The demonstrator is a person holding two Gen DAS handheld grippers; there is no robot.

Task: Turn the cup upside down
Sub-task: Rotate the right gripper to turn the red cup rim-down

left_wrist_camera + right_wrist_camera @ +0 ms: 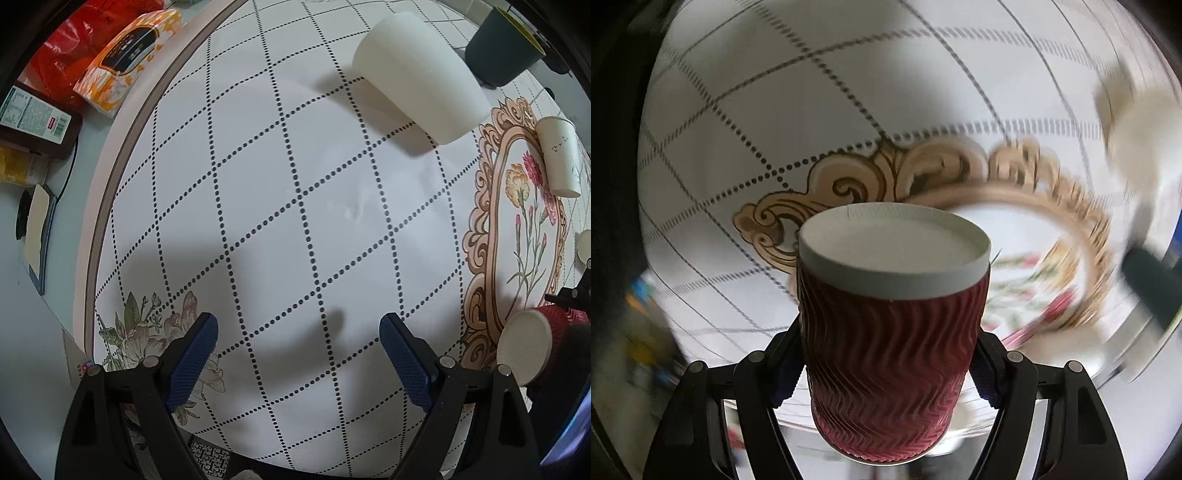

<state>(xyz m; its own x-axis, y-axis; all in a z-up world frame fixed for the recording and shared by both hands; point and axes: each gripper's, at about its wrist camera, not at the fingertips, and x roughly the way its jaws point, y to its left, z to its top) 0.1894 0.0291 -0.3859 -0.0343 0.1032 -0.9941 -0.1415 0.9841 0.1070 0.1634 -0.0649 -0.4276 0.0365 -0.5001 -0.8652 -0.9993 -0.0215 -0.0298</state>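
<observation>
Left gripper [298,334] spread wide above the table [295,184], holding nothing.
Off to its right the red cup [561,321] shows its pale base. In the right wrist view, the right gripper [886,360] clamps that ribbed red cup [890,343] between both fingers, base pointing away toward the blurred table [812,110].

A red cup [890,354] with a wavy ribbed wall was held between the two fingers of the right gripper [886,363], which were closed against its sides. The cup's flat white base [892,243] was turned away from the camera, and its far wider end was seen at the bottom of the view. Behind it a round table [812,96] with a dotted grid and a gold scrolled frame [849,188] was seen, blurred toward the right edge.
</observation>
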